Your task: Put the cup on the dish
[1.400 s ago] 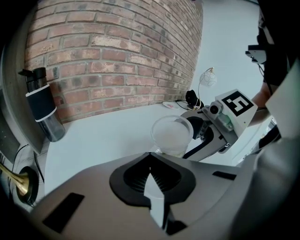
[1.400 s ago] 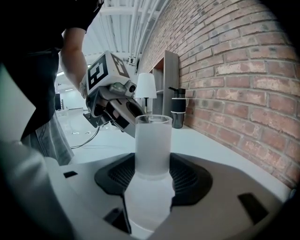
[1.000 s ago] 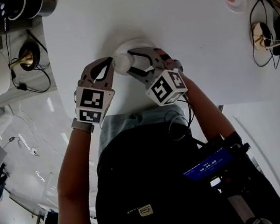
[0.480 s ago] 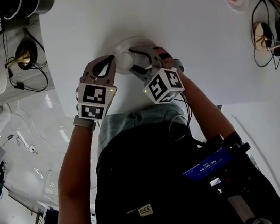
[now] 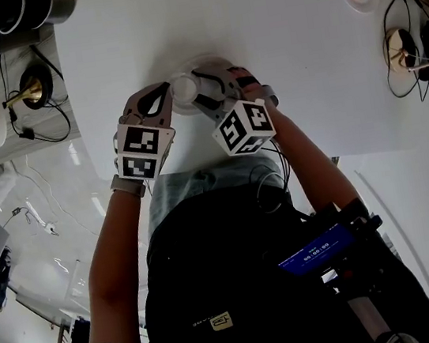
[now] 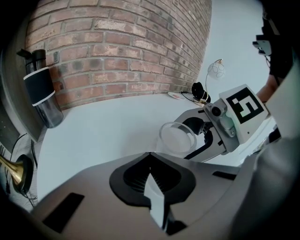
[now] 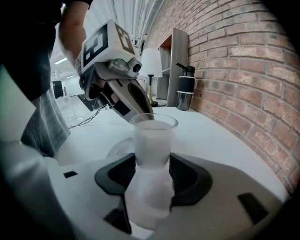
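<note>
The right hand-held gripper [image 7: 152, 164] is clamped on a frosted translucent plastic cup [image 7: 153, 136], held upright, mouth up, over a round white dish [image 7: 119, 146]. The dish rim is pinched by the left hand-held gripper [image 6: 150, 154] on the white counter [image 5: 256, 24].

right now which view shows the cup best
The right gripper view: the cup fills the centre, upright, with its full height visible, clamped in the right tongs. The left gripper view shows it smaller and from above, mostly the rim. The head view shows only its pale top, small.
</note>
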Demonstrator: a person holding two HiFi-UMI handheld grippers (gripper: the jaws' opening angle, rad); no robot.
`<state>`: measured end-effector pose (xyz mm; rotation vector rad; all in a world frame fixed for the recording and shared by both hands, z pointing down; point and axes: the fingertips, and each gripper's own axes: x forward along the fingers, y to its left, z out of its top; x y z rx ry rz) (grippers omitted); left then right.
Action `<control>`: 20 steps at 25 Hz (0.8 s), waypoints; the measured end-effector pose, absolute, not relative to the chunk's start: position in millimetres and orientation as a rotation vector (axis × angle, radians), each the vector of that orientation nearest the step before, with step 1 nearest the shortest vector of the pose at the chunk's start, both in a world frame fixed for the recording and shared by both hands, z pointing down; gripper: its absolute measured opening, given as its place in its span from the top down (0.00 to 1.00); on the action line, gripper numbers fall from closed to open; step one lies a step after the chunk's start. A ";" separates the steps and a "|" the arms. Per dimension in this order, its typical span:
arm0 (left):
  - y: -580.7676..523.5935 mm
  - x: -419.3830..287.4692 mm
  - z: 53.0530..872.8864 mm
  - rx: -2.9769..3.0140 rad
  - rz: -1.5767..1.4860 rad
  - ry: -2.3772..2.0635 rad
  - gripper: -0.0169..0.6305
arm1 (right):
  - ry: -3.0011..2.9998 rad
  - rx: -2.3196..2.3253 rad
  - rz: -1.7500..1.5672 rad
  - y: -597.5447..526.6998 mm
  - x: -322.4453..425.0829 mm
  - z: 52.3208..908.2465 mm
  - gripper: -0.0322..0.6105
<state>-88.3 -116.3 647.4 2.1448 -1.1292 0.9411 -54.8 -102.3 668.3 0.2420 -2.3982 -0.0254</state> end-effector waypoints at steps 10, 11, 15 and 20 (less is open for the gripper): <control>-112.4 -85.3 651.6 2.141 0.960 -1.115 0.96 | -2.326 0.213 -0.072 -97.7 -54.3 677.2 0.59; -112.6 -85.4 652.1 2.139 0.960 -1.115 0.96 | -2.324 0.214 -0.069 -97.8 -54.4 677.3 0.59; -111.8 -86.3 655.1 2.130 0.958 -1.114 0.96 | -2.308 0.223 -0.049 -98.0 -55.2 678.6 0.59; -108.9 -84.7 657.8 2.109 0.996 -1.105 0.96 | -2.278 0.230 -0.025 -98.5 -54.0 680.0 0.59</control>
